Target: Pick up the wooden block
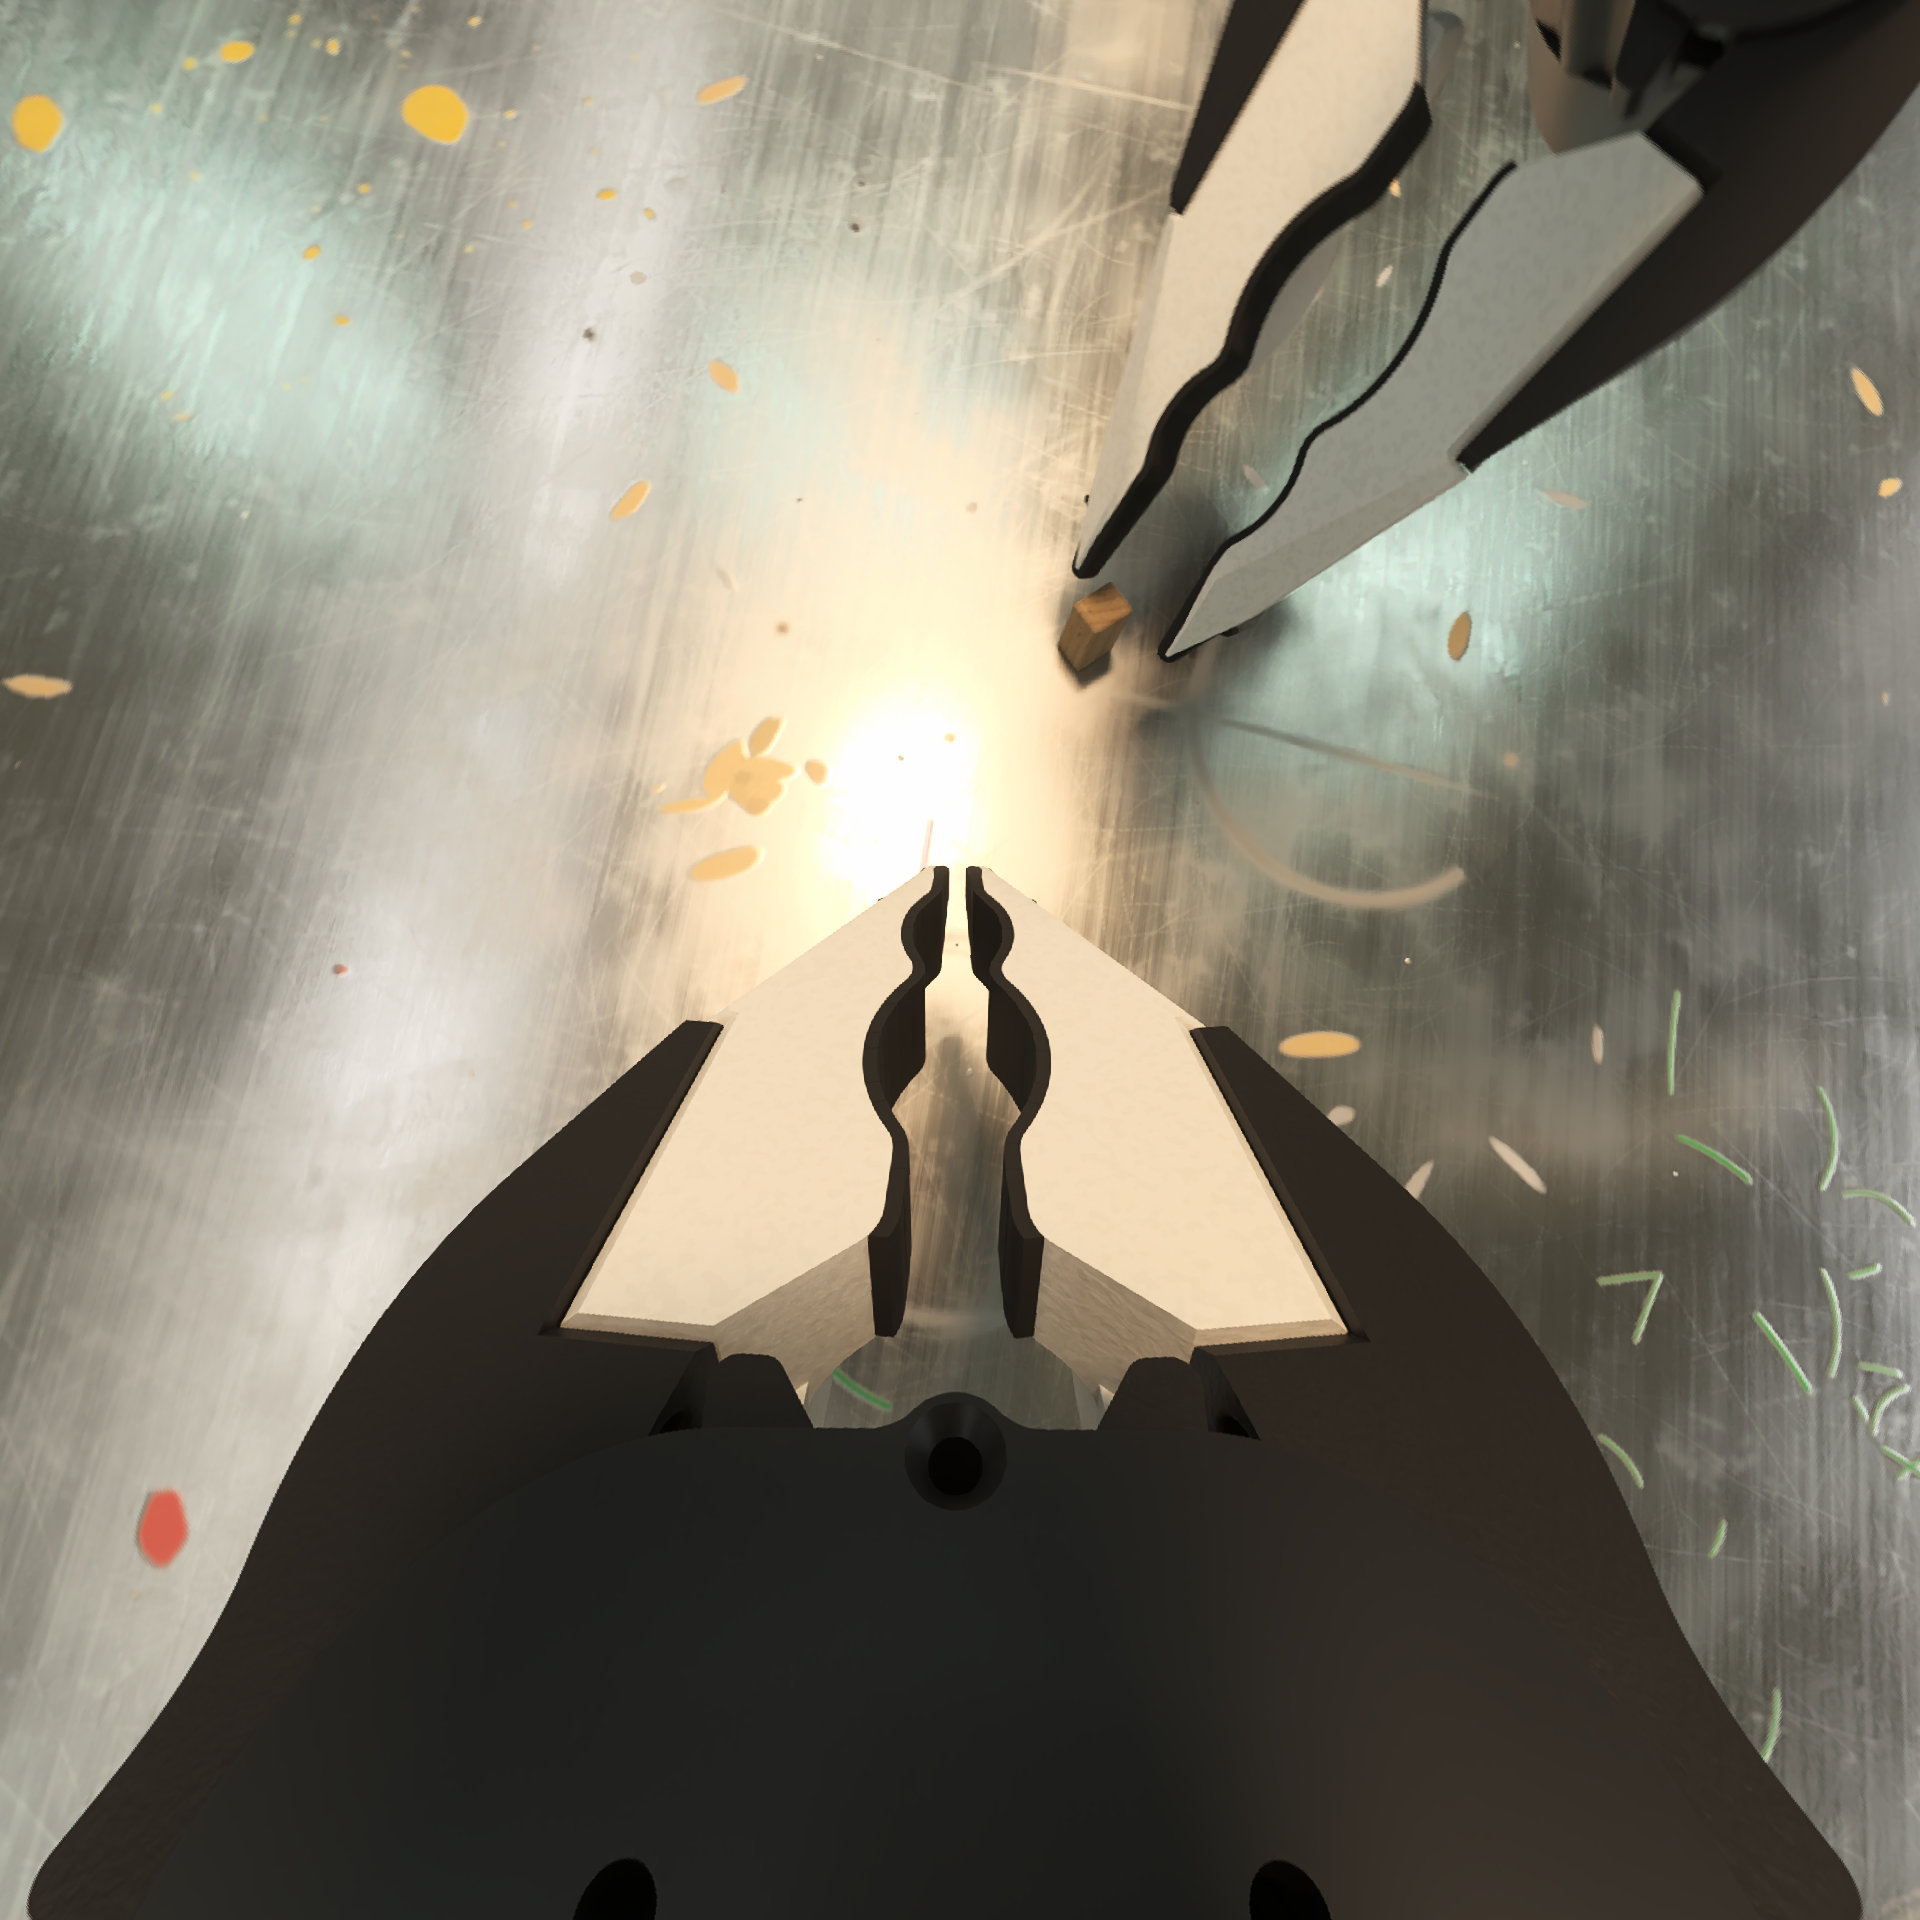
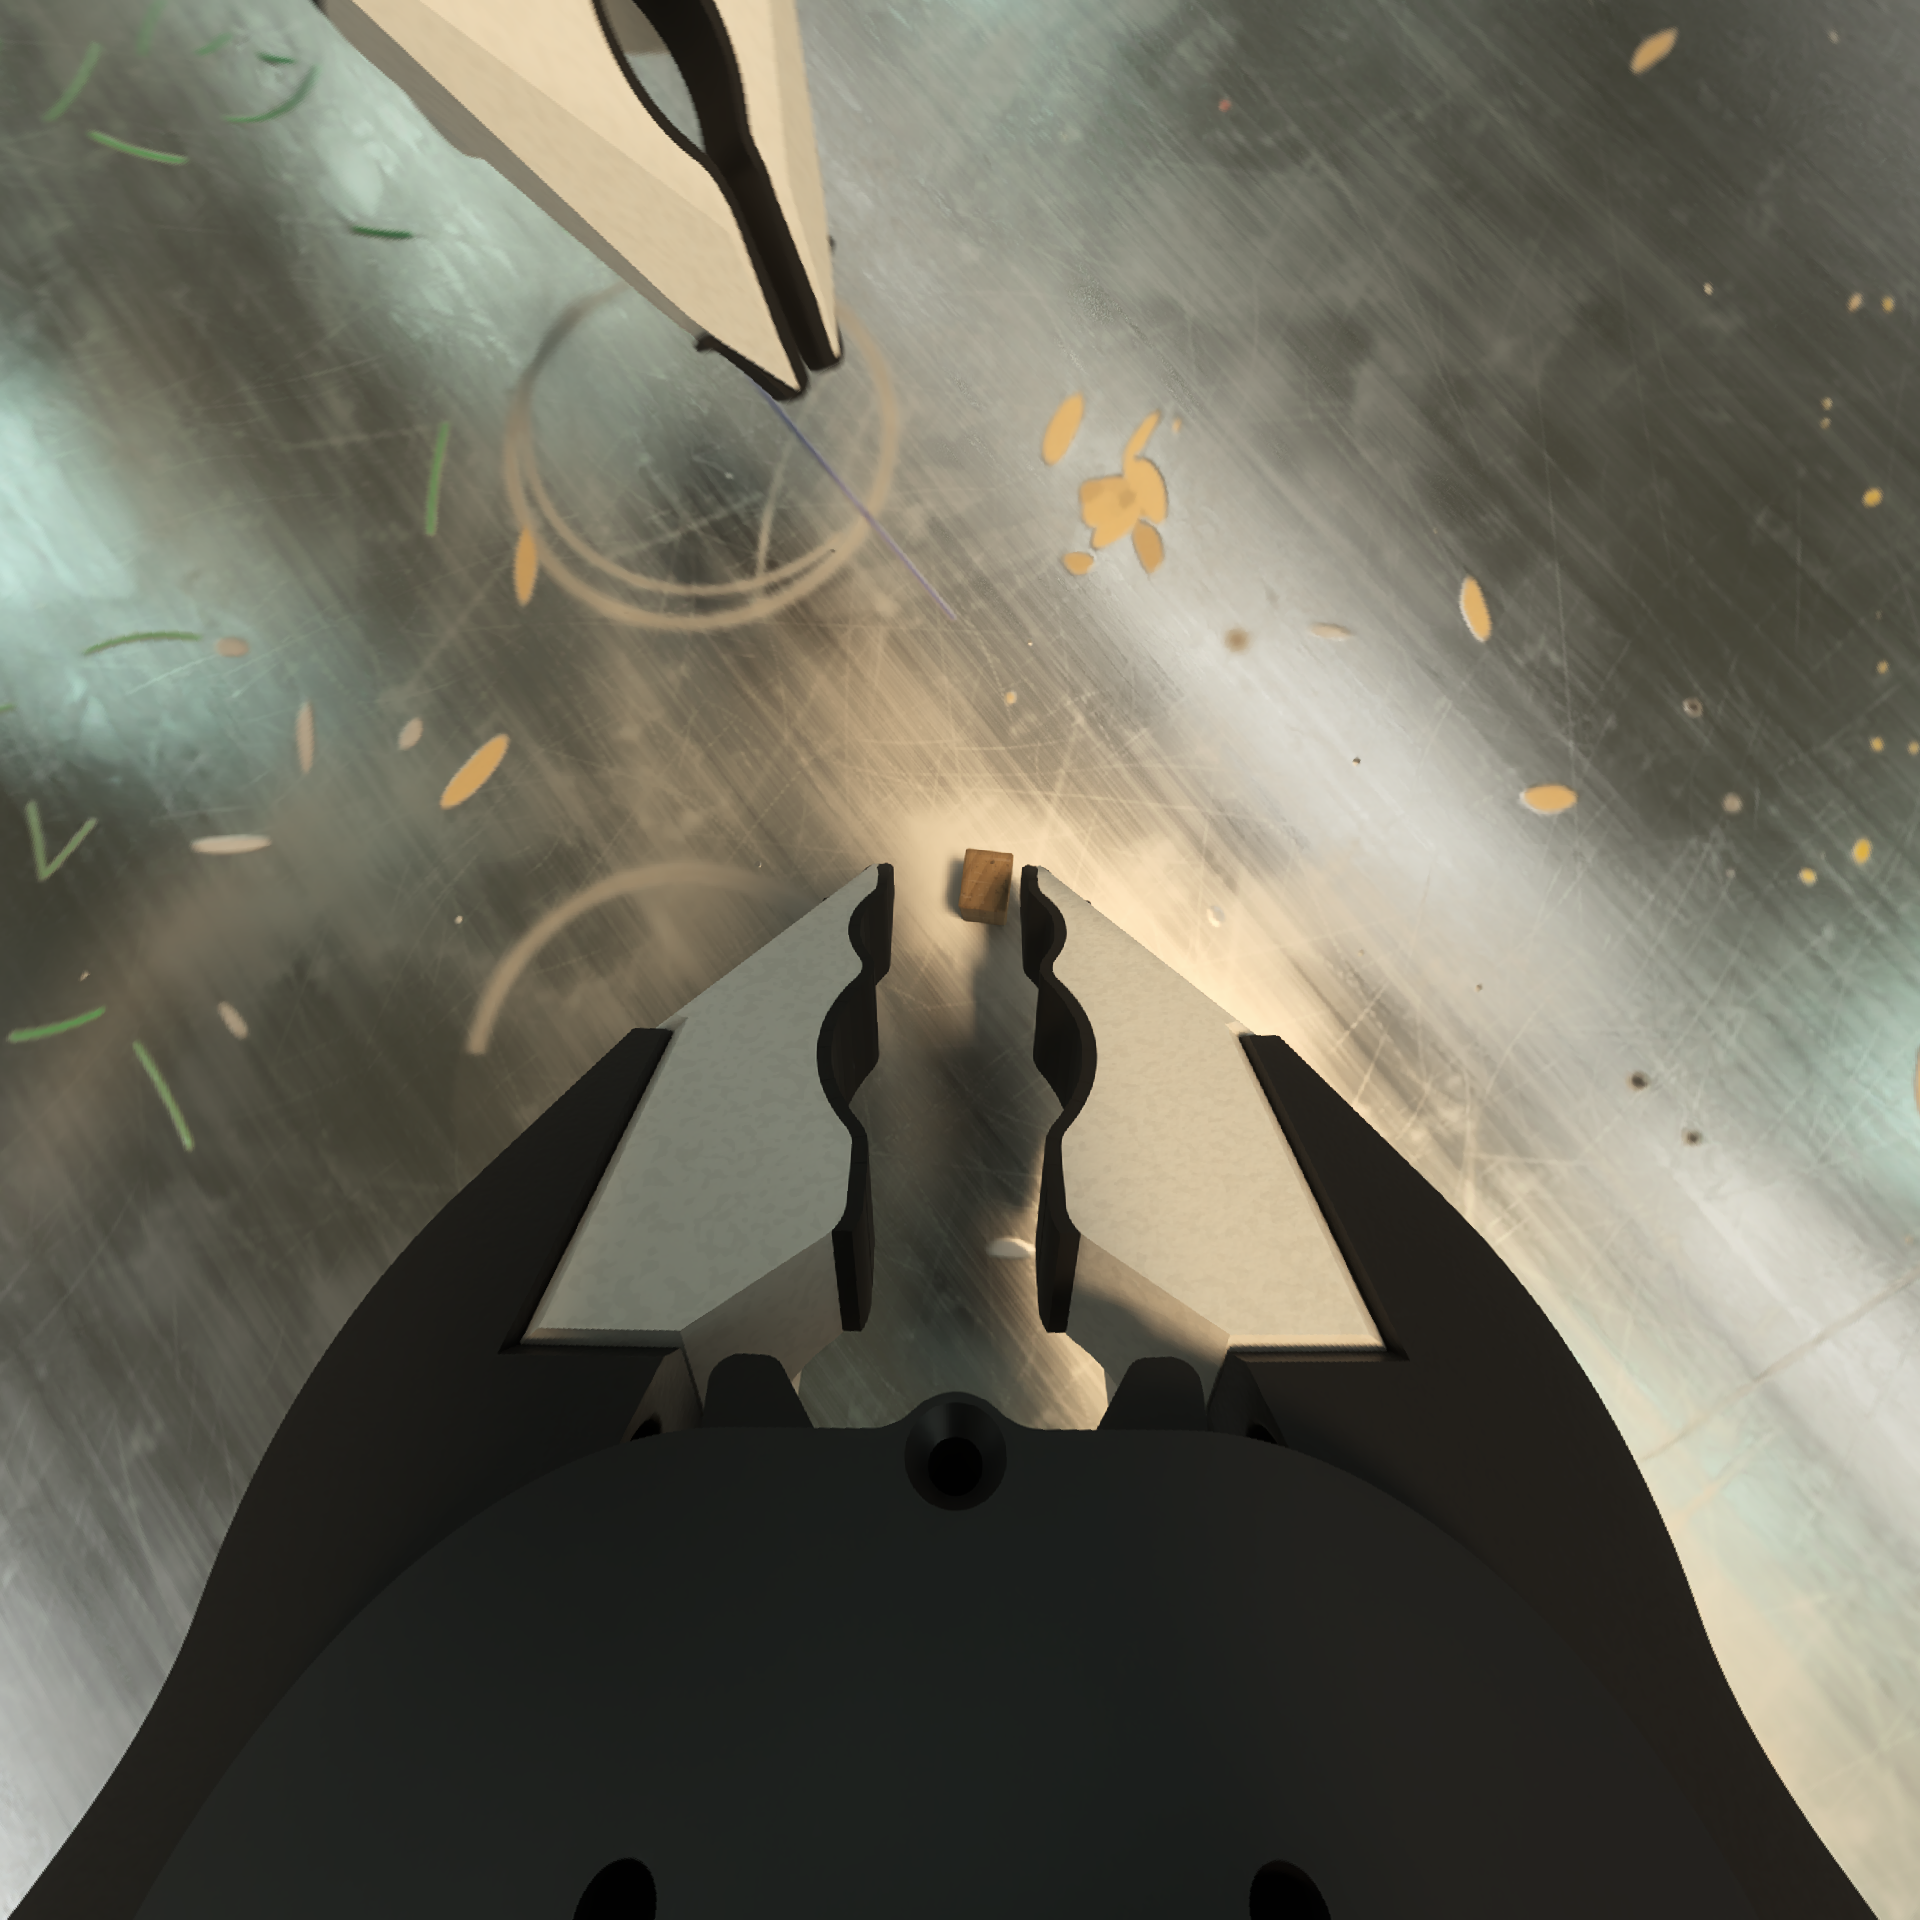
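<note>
**Operator:** Report the scene, largest item first.

**Technician:** The table (image 2: 1558, 1039) is scratched metal, flecked with yellow and green specks and faint ring marks. The right hand-held gripper (image 2: 956, 878) is released, its jaws parted, tips low over the table. The left hand-held gripper (image 1: 957, 873) is clenched on nothing, its tips nearly touching, idle and well apart from the work. The wooden block (image 2: 984, 885) rests on the table between the right gripper's fingertips, nearer the right-hand one, apparently touching neither.

**Operator:** Step in hand?

**Technician:** Judged as final approach; no grasp yet made.

**Operator:** Next move?

**Technician:** Probably a slight advance to seat the block deeper, centring it between the pads. Then close squarely and lift straight. The block is small; an off-centre closure may flick it away.
</note>
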Controlling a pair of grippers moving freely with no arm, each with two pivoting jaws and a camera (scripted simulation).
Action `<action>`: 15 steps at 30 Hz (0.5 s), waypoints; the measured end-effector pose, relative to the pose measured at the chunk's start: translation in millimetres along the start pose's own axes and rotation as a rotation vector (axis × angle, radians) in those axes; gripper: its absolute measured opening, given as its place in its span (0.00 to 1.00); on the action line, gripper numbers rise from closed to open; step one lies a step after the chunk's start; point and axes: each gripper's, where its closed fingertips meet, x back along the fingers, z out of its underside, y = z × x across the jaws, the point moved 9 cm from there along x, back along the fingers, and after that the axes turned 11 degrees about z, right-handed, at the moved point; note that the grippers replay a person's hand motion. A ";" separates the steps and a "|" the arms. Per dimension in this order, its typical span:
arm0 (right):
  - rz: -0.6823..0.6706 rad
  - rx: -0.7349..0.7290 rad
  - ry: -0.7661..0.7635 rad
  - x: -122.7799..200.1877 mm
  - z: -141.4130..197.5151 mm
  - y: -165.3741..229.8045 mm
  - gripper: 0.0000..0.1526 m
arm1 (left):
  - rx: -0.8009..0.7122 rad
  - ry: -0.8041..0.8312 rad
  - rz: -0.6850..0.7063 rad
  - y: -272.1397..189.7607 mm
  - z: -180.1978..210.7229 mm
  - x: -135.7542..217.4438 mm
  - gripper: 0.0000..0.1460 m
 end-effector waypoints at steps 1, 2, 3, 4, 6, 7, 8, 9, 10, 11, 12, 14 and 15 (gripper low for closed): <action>0.022 -0.015 0.011 -1.8 1.0 2.0 0.16 | 0.008 -0.010 -0.008 0.5 2.5 1.8 0.02; 0.045 -0.028 0.026 -3.3 1.7 3.0 0.15 | 0.016 -0.020 -0.015 1.5 4.3 3.7 0.03; 0.063 -0.044 0.030 -4.9 2.2 3.5 0.14 | 0.021 -0.036 -0.021 2.9 5.5 5.4 0.03; 0.065 -0.067 0.025 -6.5 3.0 4.0 0.12 | 0.023 -0.058 -0.022 4.6 6.5 6.9 0.03; 0.058 -0.107 0.028 -9.7 4.8 3.8 0.11 | 0.029 -0.111 -0.014 8.5 8.2 8.4 0.04; 0.058 -0.113 0.035 -11.0 5.6 4.2 0.11 | 0.039 -0.137 -0.009 10.5 9.1 8.7 0.04; 0.052 -0.110 0.039 -12.3 5.9 4.6 0.11 | 0.048 -0.156 -0.005 12.3 10.1 9.1 0.04; 0.052 -0.107 0.033 -13.1 6.1 4.7 0.11 | 0.054 -0.170 -0.004 13.8 11.2 9.7 0.04; 0.058 -0.105 0.031 -13.7 6.3 4.5 0.11 | 0.057 -0.180 -0.008 15.0 12.2 10.5 0.04; 0.068 -0.098 0.033 -14.1 6.3 4.0 0.09 | 0.057 -0.186 -0.013 15.8 13.1 11.3 0.04; 0.078 -0.085 0.034 -14.2 6.2 3.8 0.07 | 0.056 -0.193 -0.018 16.2 13.9 11.8 0.04; 0.080 -0.052 0.037 -14.2 5.8 3.6 0.06 | 0.052 -0.204 -0.018 16.3 15.5 11.3 0.04; 0.077 -0.039 0.039 -13.9 5.6 3.3 0.06 | 0.051 -0.203 -0.014 16.0 16.3 10.2 0.05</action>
